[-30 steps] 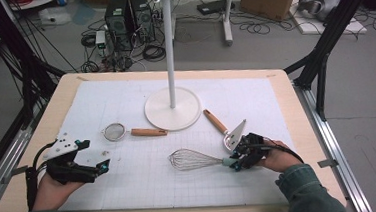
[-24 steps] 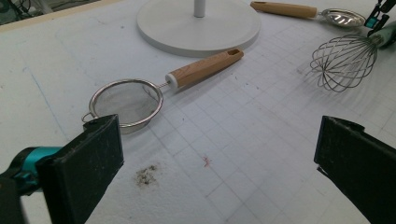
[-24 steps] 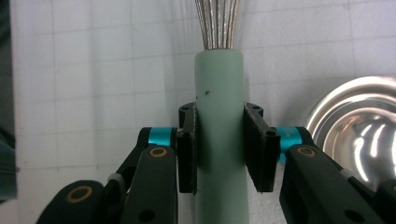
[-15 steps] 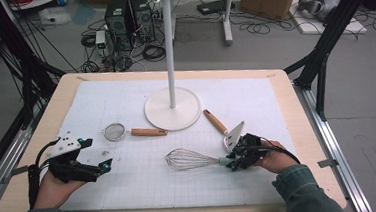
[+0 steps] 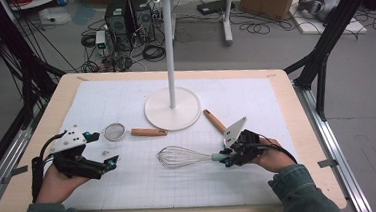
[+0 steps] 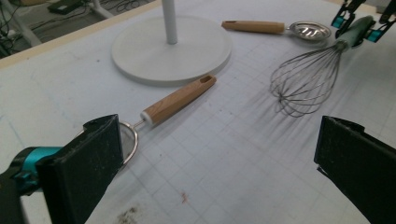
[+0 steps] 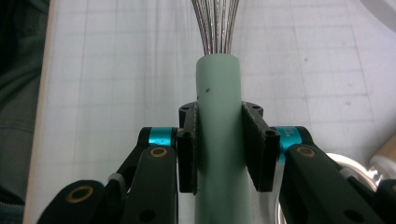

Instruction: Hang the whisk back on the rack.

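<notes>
Clamping the whisk [image 5: 187, 156] by its pale green handle: right gripper [image 5: 228, 158], pads tight on both sides, at 5 o'clock from the stand base [image 5: 172, 108]. Wire loops pointing to 9 o'clock. Left gripper [image 5: 108, 161] open, jaws wide, strainer [image 5: 133, 132] at its 12 o'clock.

The left tongs [image 6: 224, 163] stand wide apart over the gridded white counter [image 6: 224, 154]. A wooden-handled wire strainer [image 6: 175, 100] lies beside the left jaw; a wire whisk [image 6: 303, 81] lies beyond.
</notes>
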Available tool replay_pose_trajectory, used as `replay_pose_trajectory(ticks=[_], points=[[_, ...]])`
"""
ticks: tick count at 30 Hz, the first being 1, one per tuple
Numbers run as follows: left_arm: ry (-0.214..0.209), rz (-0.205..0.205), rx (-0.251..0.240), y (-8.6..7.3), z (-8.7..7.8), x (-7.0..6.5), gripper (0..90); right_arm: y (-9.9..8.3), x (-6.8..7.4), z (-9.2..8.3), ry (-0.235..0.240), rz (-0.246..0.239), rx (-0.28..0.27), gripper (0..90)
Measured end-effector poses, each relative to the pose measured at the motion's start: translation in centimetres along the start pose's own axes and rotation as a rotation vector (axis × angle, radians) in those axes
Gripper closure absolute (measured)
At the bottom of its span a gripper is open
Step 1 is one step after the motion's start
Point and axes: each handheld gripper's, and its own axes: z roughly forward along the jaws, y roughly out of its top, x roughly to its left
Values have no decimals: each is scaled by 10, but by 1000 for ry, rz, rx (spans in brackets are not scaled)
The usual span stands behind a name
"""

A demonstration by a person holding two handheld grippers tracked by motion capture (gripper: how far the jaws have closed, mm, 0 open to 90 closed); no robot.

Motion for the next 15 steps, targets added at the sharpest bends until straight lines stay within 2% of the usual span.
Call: replay_pose_trajectory(ticks=[5,6,11,15], points=[[-41,28,-4,11,5,-7,17,11,2,2,-2,-24,-1,691],[-61,41,-8,17,8,-10,17,17,1,3,7,-34,-15,691],[-106,66,-2,27,14,-17,18,30,3,5,12,-42,-29,691],[-154,106,14,38,22,-26,29,46,4,8,14,-59,-54,690]])
